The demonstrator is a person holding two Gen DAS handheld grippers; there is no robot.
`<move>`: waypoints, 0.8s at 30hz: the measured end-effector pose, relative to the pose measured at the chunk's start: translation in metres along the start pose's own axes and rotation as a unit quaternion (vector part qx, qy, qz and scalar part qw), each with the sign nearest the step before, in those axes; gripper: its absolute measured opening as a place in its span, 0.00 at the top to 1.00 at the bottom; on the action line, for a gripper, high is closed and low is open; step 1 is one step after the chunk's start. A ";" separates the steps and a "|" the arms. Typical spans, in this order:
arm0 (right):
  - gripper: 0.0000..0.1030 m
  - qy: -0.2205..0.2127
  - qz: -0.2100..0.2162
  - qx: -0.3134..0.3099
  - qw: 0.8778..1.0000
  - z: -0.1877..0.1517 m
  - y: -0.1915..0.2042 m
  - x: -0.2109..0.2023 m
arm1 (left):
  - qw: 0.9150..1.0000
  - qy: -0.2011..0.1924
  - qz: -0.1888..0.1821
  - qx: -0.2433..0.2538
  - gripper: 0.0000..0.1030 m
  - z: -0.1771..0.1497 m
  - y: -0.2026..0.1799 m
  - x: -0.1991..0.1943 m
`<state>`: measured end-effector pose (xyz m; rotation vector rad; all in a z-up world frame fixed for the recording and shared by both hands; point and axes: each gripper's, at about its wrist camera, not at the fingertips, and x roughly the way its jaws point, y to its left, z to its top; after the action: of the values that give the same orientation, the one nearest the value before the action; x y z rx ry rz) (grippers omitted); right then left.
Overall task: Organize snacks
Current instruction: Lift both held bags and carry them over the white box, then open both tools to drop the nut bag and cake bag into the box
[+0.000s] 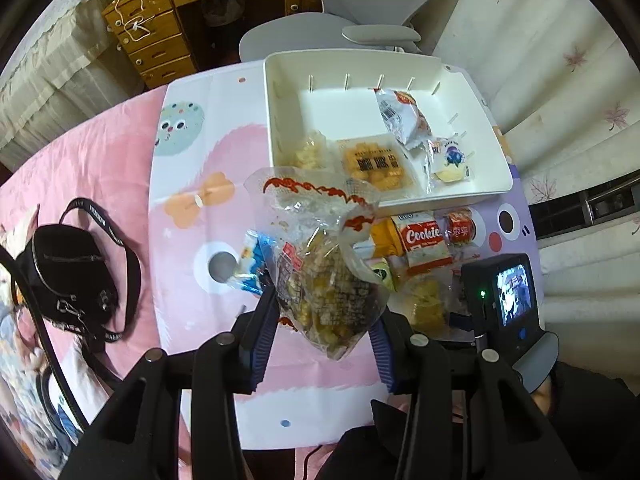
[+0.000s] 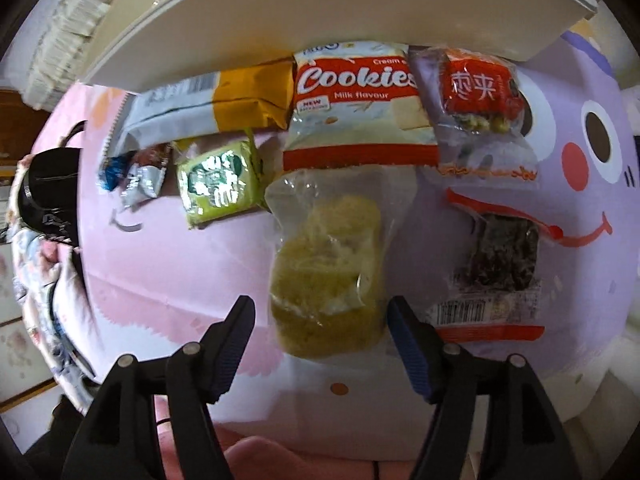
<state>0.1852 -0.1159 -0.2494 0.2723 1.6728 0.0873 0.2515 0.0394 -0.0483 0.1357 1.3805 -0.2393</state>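
Note:
In the left wrist view my left gripper is shut on a clear bag of yellow and dark snacks, held above the table in front of the white tray. The tray holds several packets, among them an orange pastry pack. In the right wrist view my right gripper is open, its fingers either side of a clear bag with a yellow-green cake lying on the table. Behind it lie a Cookies pack, a red packet, a green packet and a dark snack bag.
A black camera bag with strap lies on the pink cloth at left. The other gripper's camera unit is at right. A grey office chair and a wooden desk stand behind the table. The tray's front wall is close ahead.

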 end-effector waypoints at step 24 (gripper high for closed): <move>0.45 -0.112 0.056 0.122 0.985 0.004 -0.056 -0.115 | 0.996 -0.005 -0.040 0.075 0.59 0.062 0.018 0.027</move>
<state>0.1936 -0.1973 -0.1503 0.5413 1.4433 -0.0631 0.3193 0.0396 -0.0637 0.2026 1.3591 -0.4103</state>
